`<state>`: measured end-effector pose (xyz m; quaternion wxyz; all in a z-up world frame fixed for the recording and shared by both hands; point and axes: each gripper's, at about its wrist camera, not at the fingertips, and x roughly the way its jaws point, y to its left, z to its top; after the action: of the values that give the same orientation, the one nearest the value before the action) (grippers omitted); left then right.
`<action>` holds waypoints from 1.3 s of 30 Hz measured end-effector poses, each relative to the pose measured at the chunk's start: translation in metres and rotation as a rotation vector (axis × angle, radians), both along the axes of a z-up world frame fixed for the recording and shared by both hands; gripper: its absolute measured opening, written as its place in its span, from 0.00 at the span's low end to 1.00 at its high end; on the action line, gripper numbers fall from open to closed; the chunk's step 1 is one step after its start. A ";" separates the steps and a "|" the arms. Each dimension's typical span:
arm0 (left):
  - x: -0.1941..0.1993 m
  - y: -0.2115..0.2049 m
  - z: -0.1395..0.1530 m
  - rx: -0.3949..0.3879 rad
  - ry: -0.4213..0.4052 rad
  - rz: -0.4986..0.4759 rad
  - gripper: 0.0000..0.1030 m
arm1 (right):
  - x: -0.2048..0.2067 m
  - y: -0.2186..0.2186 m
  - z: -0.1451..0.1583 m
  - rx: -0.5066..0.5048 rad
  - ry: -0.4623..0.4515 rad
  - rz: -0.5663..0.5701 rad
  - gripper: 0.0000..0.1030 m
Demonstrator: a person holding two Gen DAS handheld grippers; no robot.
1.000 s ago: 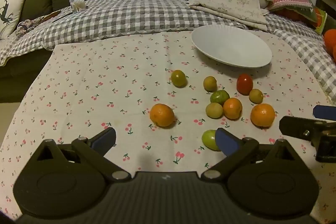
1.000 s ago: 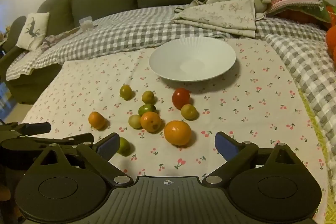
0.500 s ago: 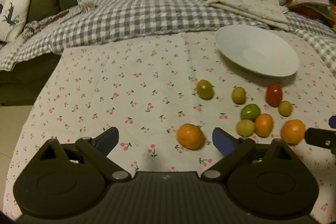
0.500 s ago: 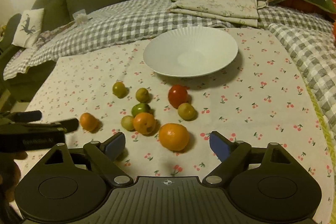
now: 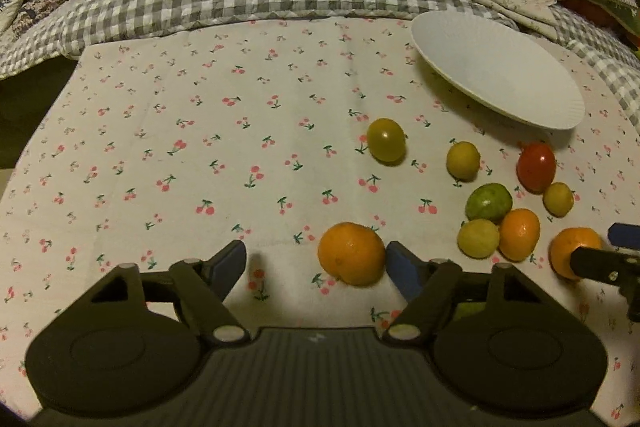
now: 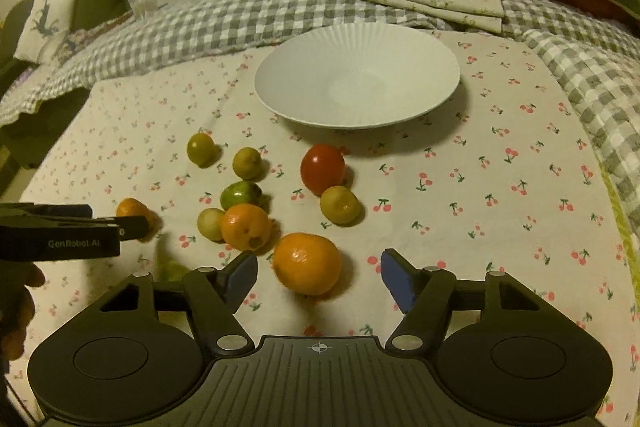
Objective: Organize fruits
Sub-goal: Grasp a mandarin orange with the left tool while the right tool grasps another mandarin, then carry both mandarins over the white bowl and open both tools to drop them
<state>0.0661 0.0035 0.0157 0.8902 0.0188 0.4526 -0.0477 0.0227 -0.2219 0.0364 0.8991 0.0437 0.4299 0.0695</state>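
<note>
The left gripper (image 5: 316,261) is closing around an orange (image 5: 351,253) that sits against its right pad, not yet clamped. The right gripper (image 6: 319,277) is likewise closing around a larger orange (image 6: 307,263), slightly left of centre, its pads still apart. Both lie near the cherry-print cloth's (image 5: 224,147) front edge.

A white ribbed plate (image 6: 356,83) lies empty near the table's far edge. In front of it lie loose fruits: a red tomato (image 6: 322,169), a green one (image 6: 241,195), several small yellow-green fruits (image 6: 203,149) and three oranges, one (image 5: 352,259) apart on the left, one (image 6: 307,269) nearest the front edge.
</note>
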 end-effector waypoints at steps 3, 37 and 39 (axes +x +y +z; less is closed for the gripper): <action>0.001 -0.001 -0.001 -0.012 0.002 -0.011 0.67 | 0.008 -0.001 -0.006 -0.003 0.018 0.008 0.66; 0.028 -0.035 0.061 -0.097 -0.141 -0.063 0.32 | 0.028 -0.041 0.033 0.050 -0.071 -0.117 0.37; 0.035 -0.045 0.061 -0.099 -0.155 -0.080 0.32 | 0.036 -0.045 0.035 0.052 -0.079 -0.132 0.37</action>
<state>0.1016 -0.0413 0.0769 0.9198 -0.0036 0.3783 -0.1039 0.0585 -0.2674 0.0716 0.9165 0.0924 0.3885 0.0225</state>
